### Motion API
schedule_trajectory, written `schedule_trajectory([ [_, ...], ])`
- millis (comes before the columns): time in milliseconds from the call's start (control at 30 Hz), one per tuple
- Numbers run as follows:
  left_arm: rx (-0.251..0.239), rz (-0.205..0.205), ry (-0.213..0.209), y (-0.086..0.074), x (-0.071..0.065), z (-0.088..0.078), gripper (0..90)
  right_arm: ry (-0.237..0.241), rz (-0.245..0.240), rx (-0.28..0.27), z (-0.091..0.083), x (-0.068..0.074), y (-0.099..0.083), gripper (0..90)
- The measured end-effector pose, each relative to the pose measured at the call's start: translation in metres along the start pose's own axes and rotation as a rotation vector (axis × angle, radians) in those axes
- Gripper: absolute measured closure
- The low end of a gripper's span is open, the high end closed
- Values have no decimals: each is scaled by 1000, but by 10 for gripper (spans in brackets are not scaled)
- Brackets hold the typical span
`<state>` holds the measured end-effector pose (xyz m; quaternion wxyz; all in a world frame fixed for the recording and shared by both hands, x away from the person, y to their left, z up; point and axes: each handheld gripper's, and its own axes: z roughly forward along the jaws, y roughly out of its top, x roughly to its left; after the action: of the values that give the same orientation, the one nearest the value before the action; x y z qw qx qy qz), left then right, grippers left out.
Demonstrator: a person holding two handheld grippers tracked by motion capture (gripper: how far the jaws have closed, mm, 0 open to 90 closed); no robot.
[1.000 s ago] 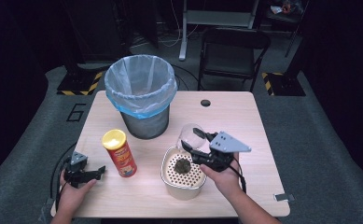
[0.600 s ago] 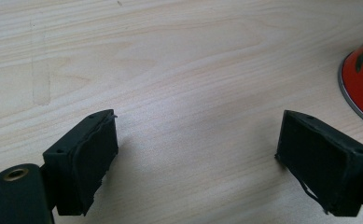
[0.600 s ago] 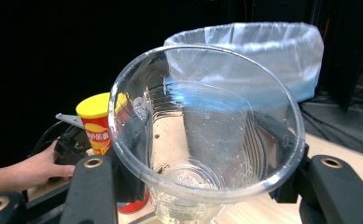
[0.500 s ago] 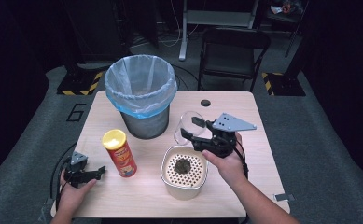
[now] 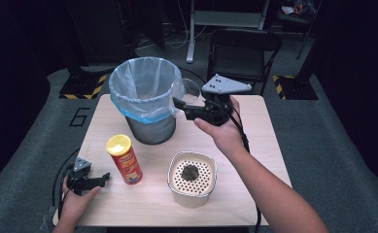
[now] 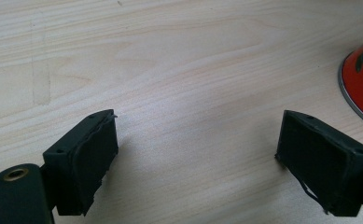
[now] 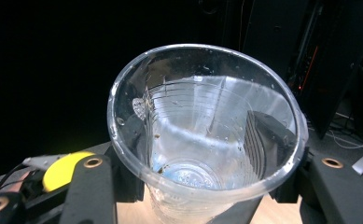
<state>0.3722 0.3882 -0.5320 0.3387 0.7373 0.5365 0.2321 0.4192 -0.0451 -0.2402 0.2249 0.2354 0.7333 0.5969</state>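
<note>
Right gripper clamped on a clear plastic cup, one jaw on each side of the cup wall; in the right gripper view the cup sits between the two black jaws, mouth toward the camera, drops on the inside. Cup held up in the air over the back half of the table, just beside the rim of the bin with the blue liner; bin stands near the back left of the table. Left gripper rests at the front left corner, jaws wide apart with nothing between them, bare wood under them in the left gripper view. Chips can with yellow lid upright just right of it. White strainer bowl with a dark clump inside, near the front edge, middle.
</note>
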Motion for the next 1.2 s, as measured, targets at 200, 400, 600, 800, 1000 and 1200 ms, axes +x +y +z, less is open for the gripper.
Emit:
schedule_trajectory([
  [200, 0, 0, 0, 0, 0, 0, 120, -9, -22, 12, 25, -2, 17, 411],
  [400, -1, 0, -1, 0, 0, 0, 120, -24, -22, 32, 48, -4, 28, 412],
  [600, 1, 6, 6, 1, 0, 0, 119, -38, -1, 62, 70, -7, 31, 411],
  [800, 15, 1, 0, 1, 0, -1, 119, -98, 8, 89, 94, -15, 29, 396],
  [1000, 17, 11, 2, 1, 0, -1, 119, -122, 46, 93, 116, -24, 28, 393],
  [1200, 18, 4, 0, 1, 0, -1, 119, -171, 50, 119, 136, -30, 20, 390],
])
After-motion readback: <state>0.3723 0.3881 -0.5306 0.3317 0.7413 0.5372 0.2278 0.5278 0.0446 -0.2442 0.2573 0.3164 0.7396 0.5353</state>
